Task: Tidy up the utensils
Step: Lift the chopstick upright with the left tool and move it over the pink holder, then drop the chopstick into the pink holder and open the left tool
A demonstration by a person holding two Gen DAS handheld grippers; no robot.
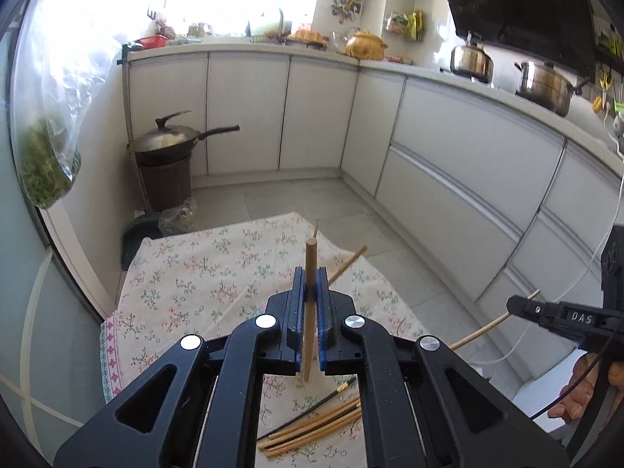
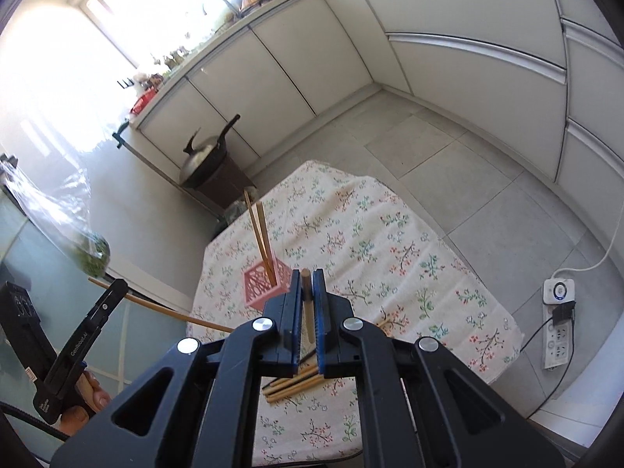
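Nearest the lens in each wrist view is the black gripper frame itself. The left gripper [image 1: 311, 284] is clamped on a single bamboo chopstick [image 1: 311, 265] that runs roughly upright between its blue pads, its blunt end poking above the jaws. The right gripper [image 2: 307, 286] likewise grips one chopstick of its own [image 2: 305, 284], held lengthwise along the fingers with the thick end forward.

Below both grippers, on the flowered tablecloth [image 2: 390, 241], lies a loose bundle of chopsticks [image 2: 290, 386], pale bamboo ones with one dark stick among them, fanned out and lying flat.

The pink lattice holder [image 2: 259, 286] stands on the cloth ahead of the right gripper and a little to its left, just beyond the fingertips in that view. Two chopsticks [image 2: 259, 234] already stand in it, leaning back towards the far edge of the table. In the left wrist view the holder is hidden behind the gripper; only the tips of its sticks show.

By my reading the right hand is the nearer one to the holder. Its chopstick points forward and down, so the stick would need tipping nearer to upright over the holder's open top before the jaws let go. The left hand's stick would follow.
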